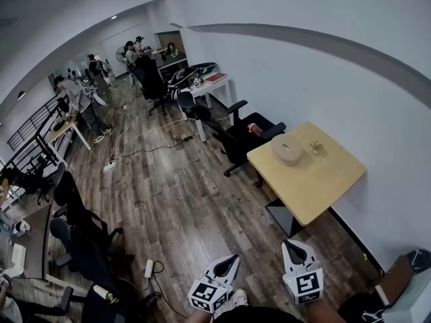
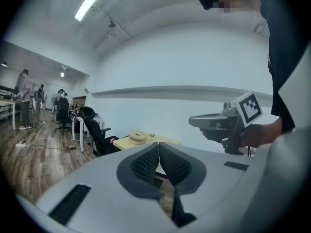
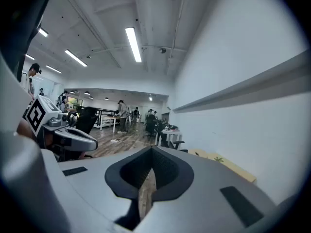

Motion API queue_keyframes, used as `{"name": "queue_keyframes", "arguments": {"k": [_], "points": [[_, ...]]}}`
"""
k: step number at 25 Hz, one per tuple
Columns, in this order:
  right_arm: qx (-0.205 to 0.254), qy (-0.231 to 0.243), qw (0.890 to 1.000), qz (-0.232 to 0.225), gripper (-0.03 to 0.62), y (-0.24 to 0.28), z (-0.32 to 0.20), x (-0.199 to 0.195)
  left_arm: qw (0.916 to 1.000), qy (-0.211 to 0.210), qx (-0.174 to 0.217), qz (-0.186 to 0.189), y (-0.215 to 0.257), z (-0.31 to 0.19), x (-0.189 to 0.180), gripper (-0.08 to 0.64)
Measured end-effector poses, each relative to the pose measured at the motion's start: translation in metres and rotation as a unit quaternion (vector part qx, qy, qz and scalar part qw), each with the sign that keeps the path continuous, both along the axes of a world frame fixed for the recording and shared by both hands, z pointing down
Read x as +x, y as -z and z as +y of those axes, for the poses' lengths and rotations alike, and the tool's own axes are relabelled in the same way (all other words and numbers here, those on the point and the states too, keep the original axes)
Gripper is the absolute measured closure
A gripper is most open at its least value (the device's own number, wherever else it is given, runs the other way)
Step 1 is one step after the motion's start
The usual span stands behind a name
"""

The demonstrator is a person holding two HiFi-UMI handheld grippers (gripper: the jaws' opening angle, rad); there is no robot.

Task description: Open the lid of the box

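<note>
Left gripper [image 1: 231, 261] and right gripper [image 1: 297, 245] hang low, jaws closed on nothing — the box [image 1: 287, 151] sits well apart on the desk [image 1: 325, 182], not yet reached.

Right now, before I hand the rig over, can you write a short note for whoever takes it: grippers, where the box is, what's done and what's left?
Left gripper: jaws together, nothing between them.
Right gripper: jaws together, nothing between them.
Box: round, on the yellow table by the wall, beside a small plant. Its lid looks to be on.
Position: both grippers are held low over the wood floor, well short of the table.
Done: nothing on the box yet.
Left: walk up to the table, open a gripper, take the lid and lift it off.
</note>
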State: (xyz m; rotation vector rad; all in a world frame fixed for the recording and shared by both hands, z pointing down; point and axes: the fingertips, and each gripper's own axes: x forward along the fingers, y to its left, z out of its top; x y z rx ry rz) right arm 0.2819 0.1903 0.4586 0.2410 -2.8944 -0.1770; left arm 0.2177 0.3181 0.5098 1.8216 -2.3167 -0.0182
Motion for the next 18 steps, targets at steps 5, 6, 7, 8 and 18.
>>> {"name": "queue_keyframes", "arguments": {"k": [5, 6, 7, 8, 18], "points": [[0.0, 0.013, 1.0, -0.005, 0.572, 0.002, 0.005, 0.015, 0.9998, 0.016, -0.004, -0.008, 0.003, 0.005, 0.014, 0.54], [-0.001, 0.012, 1.0, -0.005, 0.572, 0.002, 0.005, 0.017, 0.9998, 0.016, -0.004, -0.01, 0.004, 0.005, 0.016, 0.54], [-0.002, 0.012, 1.0, -0.005, 0.572, 0.002, 0.005, 0.019, 0.9998, 0.016, -0.005, -0.011, 0.005, 0.005, 0.018, 0.54], [-0.002, 0.012, 1.0, -0.005, 0.572, 0.002, 0.005, 0.02, 0.9998, 0.016, -0.005, -0.013, 0.007, 0.005, 0.019, 0.54], [-0.019, 0.016, 1.0, -0.016, 0.571, -0.001, -0.002, 0.007, 0.9998, 0.014, 0.002, -0.013, 0.009, -0.001, 0.007, 0.54]]}}
